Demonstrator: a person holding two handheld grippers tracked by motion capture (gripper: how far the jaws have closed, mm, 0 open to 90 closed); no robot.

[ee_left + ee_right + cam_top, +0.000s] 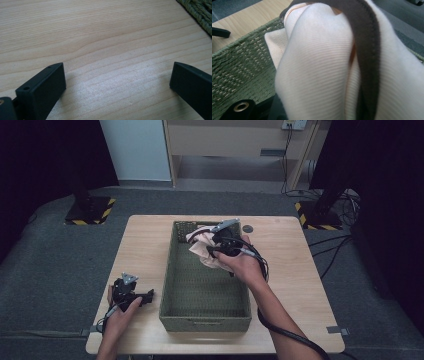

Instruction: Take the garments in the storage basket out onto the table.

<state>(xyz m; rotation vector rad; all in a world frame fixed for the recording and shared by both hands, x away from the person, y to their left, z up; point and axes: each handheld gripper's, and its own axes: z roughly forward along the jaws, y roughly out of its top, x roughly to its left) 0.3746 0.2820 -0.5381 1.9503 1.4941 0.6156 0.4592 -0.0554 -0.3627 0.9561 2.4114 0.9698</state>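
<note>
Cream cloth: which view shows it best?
Right gripper view: the cream cloth sits close up, weave and dark trim clear. High view shows it small, bunched at the right gripper over the green basket. Left gripper view: bare table.

The table (pixel 145 235) and the green basket (pixel 172 285) are seen from above and behind the person in the high view. Bare tabletop is viewed very closely in the left gripper view, with the basket's corner (pixel 200 12) shared. The basket's wall (pixel 239 67) is shown at close range behind pale cloth (pixel 317 65) in the right gripper view.
</note>
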